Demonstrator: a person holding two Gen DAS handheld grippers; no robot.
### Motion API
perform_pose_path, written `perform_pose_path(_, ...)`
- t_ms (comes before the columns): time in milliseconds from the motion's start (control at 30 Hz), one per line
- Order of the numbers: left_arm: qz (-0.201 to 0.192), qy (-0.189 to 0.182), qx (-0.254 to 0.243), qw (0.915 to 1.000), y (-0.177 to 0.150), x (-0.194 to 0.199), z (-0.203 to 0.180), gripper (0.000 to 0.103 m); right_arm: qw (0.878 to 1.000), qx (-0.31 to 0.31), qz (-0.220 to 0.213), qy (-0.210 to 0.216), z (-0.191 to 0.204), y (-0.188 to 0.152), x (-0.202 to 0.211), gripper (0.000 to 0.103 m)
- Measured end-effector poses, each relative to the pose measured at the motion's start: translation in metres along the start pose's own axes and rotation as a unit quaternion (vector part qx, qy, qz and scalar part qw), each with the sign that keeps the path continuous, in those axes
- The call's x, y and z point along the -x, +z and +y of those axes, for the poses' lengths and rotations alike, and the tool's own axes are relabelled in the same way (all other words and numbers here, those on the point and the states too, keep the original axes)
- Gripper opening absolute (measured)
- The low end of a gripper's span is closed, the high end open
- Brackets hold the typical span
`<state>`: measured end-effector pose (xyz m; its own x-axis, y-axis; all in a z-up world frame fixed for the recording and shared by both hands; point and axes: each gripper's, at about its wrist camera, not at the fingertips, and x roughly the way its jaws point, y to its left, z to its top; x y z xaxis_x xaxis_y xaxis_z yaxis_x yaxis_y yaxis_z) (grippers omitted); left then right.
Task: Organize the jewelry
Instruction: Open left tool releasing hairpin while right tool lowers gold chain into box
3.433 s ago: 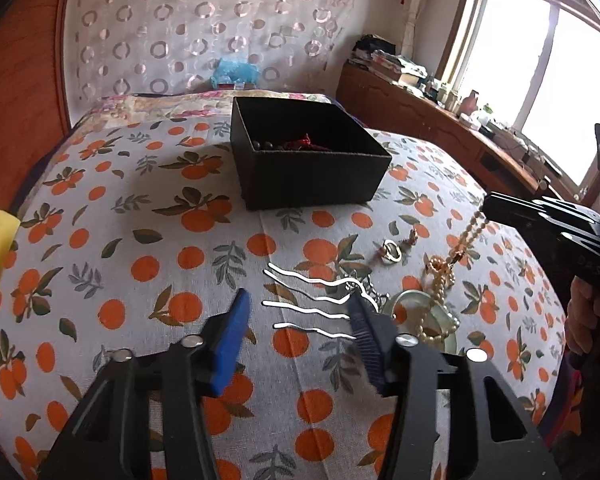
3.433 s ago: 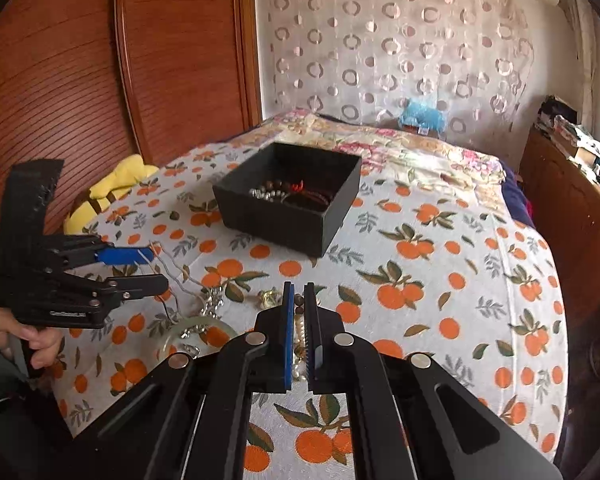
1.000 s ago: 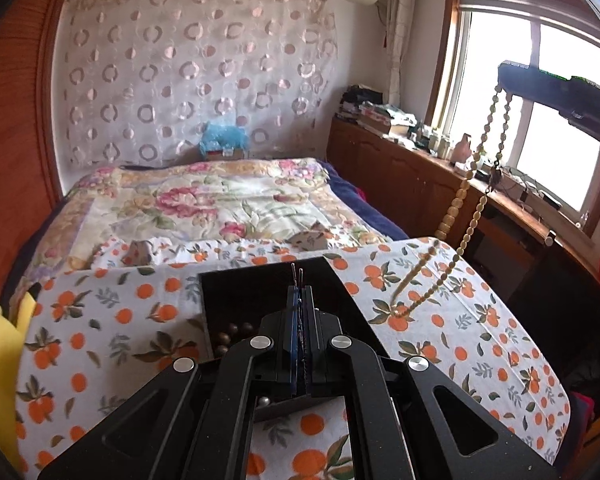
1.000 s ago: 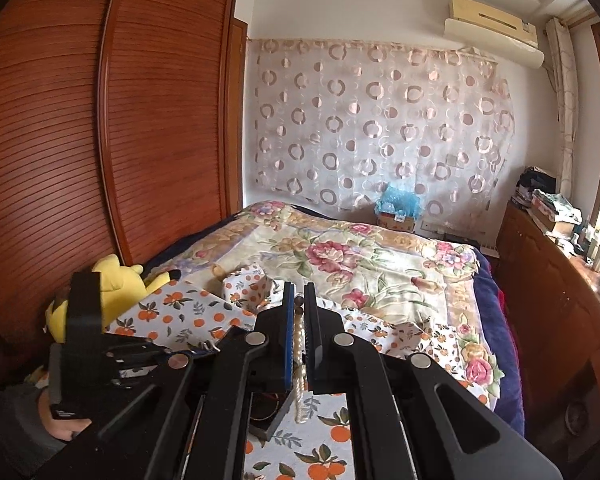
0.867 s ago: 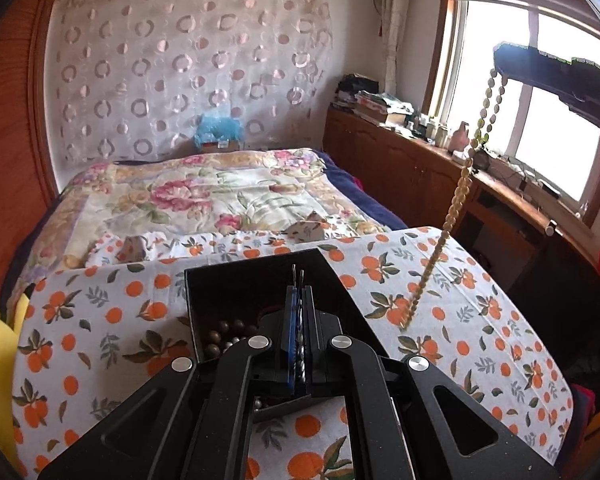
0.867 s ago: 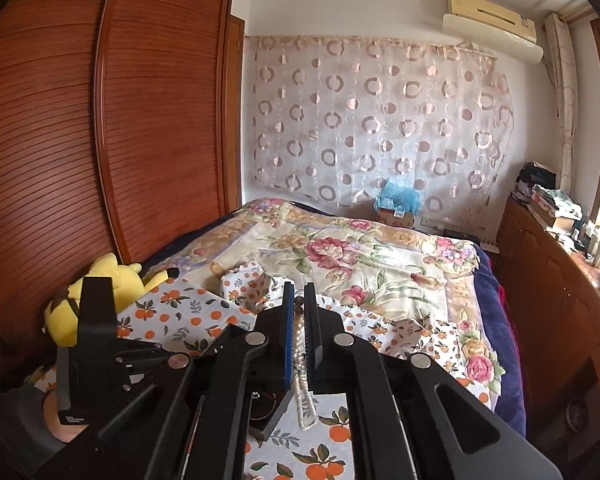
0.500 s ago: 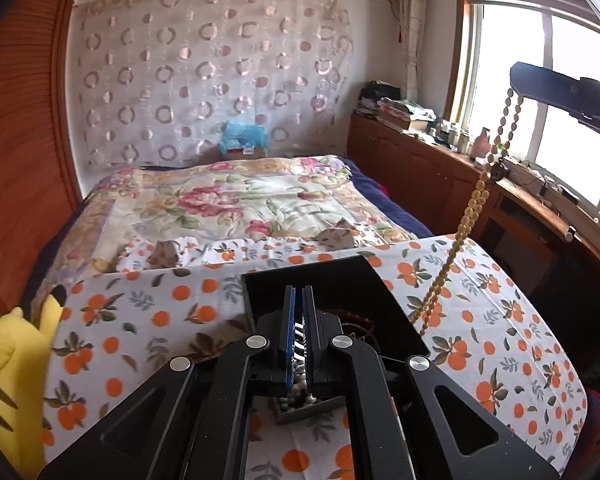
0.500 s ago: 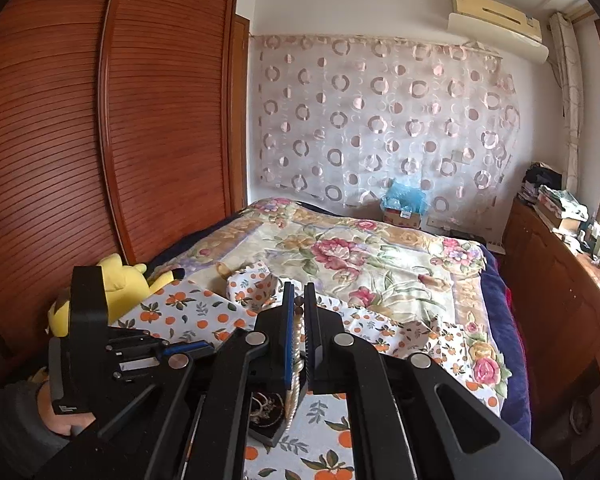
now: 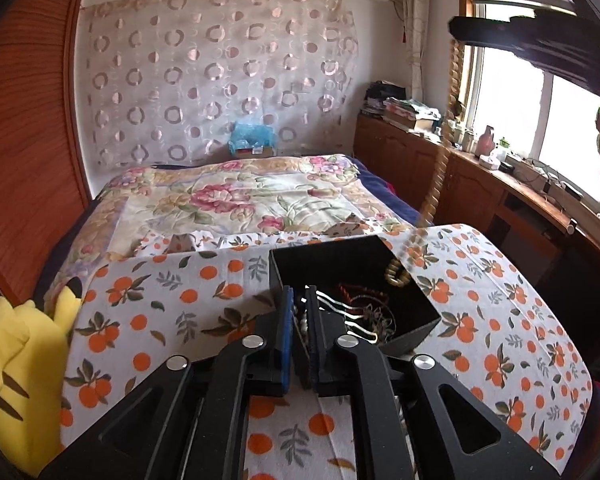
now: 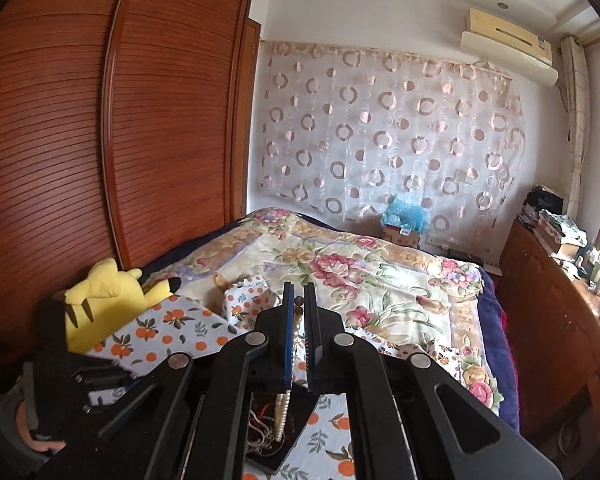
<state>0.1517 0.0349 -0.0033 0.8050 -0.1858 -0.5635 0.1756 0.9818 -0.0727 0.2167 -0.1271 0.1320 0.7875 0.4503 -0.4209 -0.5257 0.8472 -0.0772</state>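
Note:
A black box (image 9: 416,332) holding beads and cords sits on the orange-print cloth (image 9: 204,312). My left gripper (image 9: 298,292) hangs over the box's near left corner. Its jaws are opening, with a narrow gap and nothing pressed between the pads. Silver wavy hairpins (image 9: 340,306) lie in the box just right of its right finger. My right gripper (image 10: 296,286), also at the top right of the left wrist view (image 9: 460,30), is shut on a beige bead necklace (image 10: 298,322). The strand (image 9: 440,168) hangs down, its lower end (image 9: 396,276) inside the box (image 10: 276,444).
A yellow plush toy (image 9: 24,384) lies at the cloth's left edge. A floral quilt (image 9: 236,196) covers the bed behind. A wooden wardrobe (image 10: 120,140) stands on the left, a low cabinet (image 9: 480,184) under the window on the right. A hand (image 10: 32,432) holds the left gripper.
The left jaws have parted a little and the hairpins now lie in the box. The right gripper has carried the necklace's lower end from the cloth into the box.

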Motion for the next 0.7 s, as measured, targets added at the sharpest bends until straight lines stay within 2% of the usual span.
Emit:
perform_pose_path(67,-0.001,0.001,0.0,1.0,-0.006,0.004,0.003,0.013,1.0,-0.004,0.0,0.001,-0.002,0.002,-0.004,0.005)
perform_pose_path(267,-0.003,0.0,0.0,1.0,-0.011,0.01,0.006,0.016,1.0,-0.004,0.018,-0.001,0.001,-0.003,-0.023,0.005)
perform_pose_path(700,-0.009,-0.001,-0.011,0.9999,-0.013,0.018,-0.002,0.047,0.997,-0.021,0.075,0.011,0.003,-0.046,-0.067,0.006)
